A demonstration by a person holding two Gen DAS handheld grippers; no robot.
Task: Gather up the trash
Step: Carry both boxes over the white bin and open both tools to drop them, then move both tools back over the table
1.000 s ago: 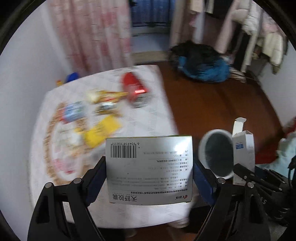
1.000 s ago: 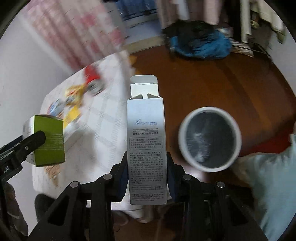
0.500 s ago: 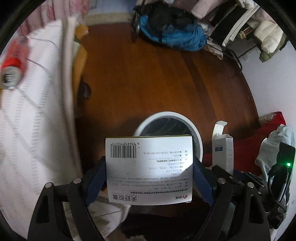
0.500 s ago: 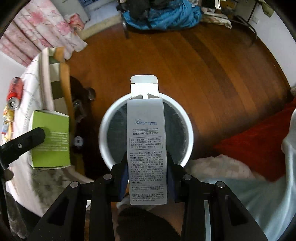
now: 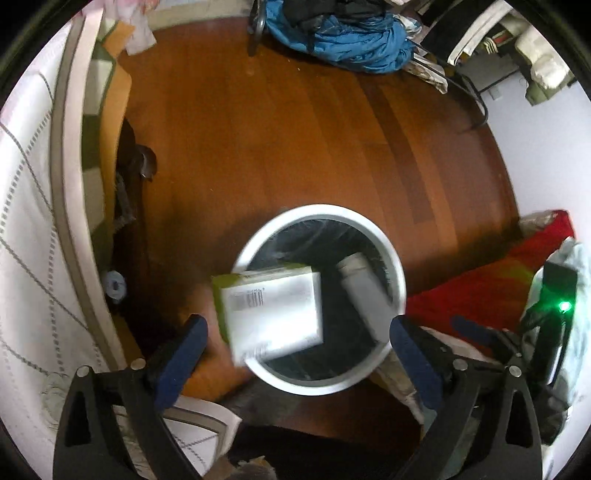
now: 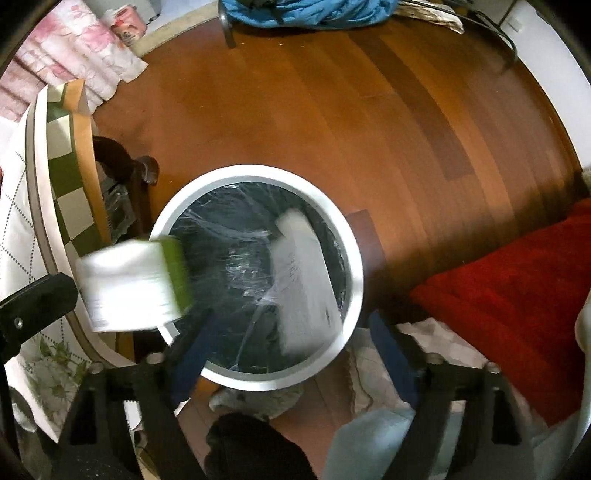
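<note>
A white round trash bin with a black liner stands on the wooden floor below both grippers. A green-and-white box, blurred, is in mid-air over the bin's left rim. A tall white carton, also blurred, lies slanted inside the bin's right half. My left gripper is open above the bin, nothing between its blue pads. My right gripper is open too, over the bin's near rim.
A table with a white patterned cloth sits to the left, its dark leg near the bin. A red cloth lies to the right, blue clothing at the far side. Bare wooden floor stretches beyond the bin.
Both grippers have opened and let go of their boxes. The green-and-white box is dropping from the left gripper, and the tall carton has fallen from the right gripper into the bin.
</note>
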